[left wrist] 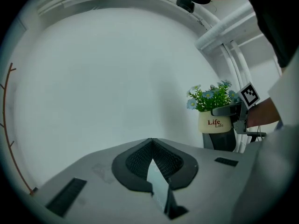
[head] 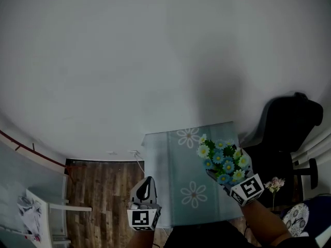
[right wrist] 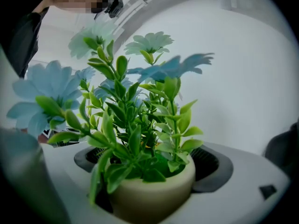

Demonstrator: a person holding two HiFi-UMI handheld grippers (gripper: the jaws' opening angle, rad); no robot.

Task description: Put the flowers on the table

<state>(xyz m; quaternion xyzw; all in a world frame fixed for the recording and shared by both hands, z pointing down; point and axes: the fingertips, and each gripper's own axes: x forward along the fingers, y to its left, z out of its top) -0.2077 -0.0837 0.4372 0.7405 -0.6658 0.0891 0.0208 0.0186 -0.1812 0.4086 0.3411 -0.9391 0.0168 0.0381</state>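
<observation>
Right gripper (head: 230, 180) is clenched on the cream pot (right wrist: 149, 195) of blue flowers (head: 222, 156), the pot upright between its 2 jaws. It sits at the table's (head: 170, 164) right edge, with bare tabletop open to its left and a dark chair (head: 287, 128) near on its right. Left gripper (head: 147, 189) has its jaws closed on nothing, by the table's near-left edge.

The head view was dim and grey — a soft, broad shadow (head: 222, 87) lay on the wall (head: 155, 61) above the table (head: 170, 169). Both gripper views were brighter and evenly lit, but bent like a fisheye, with black corners. In the right gripper view the outer flowers (right wrist: 42, 97) were blurred, the middle leaves (right wrist: 135, 139) sharp.
</observation>
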